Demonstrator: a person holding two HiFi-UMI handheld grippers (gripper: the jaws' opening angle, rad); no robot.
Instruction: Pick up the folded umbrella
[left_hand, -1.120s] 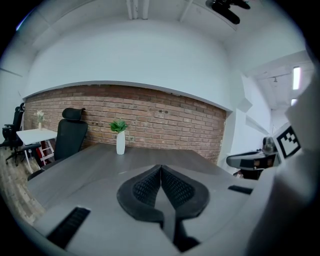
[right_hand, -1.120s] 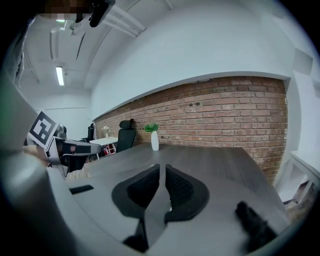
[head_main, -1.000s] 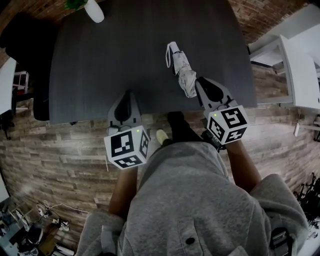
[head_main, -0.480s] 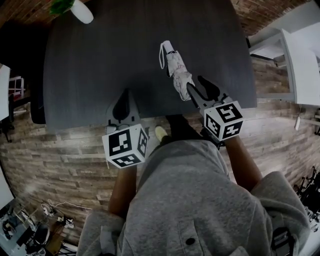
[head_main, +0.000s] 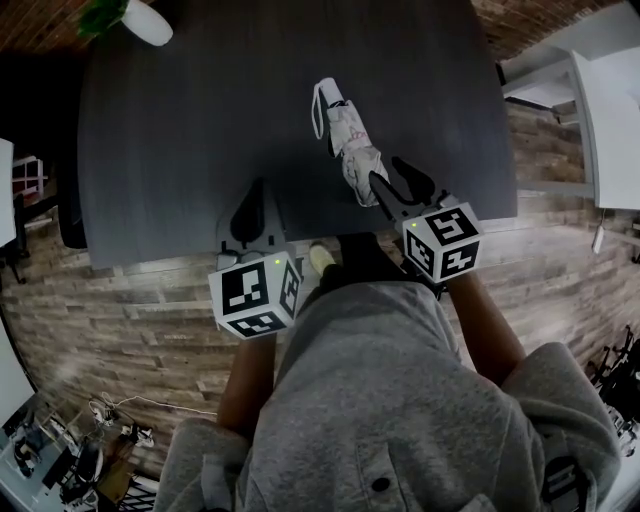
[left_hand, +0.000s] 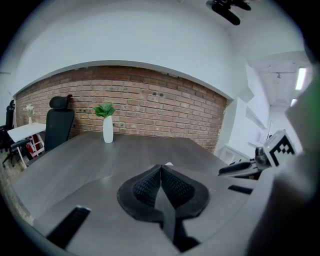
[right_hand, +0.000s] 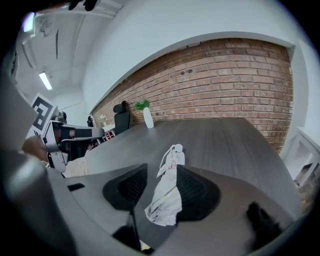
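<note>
Head view: a pale grey folded fabric umbrella (head_main: 345, 140) lies on the dark grey wood-grain table (head_main: 180, 130), near its front edge and right of the middle, strap end pointing away from the person. The right gripper (head_main: 392, 185) reaches over the table edge with its jaws on either side of the umbrella's near, crumpled end. The left gripper (head_main: 258, 195) sits at the table edge, well apart from the umbrella. A white vase with green leaves (head_main: 148, 22) stands at the far left corner.

Left gripper view: the left gripper (left_hand: 161, 172) has its black pads pressed together with nothing between them, above bare table (left_hand: 90, 155); a red brick wall (left_hand: 150, 105) stands behind.

Right gripper view: the right gripper (right_hand: 162, 170) has just been opening and its jaws stand spread, the umbrella (right_hand: 167, 192) lying between them, close against the right pad, not pinched
</note>
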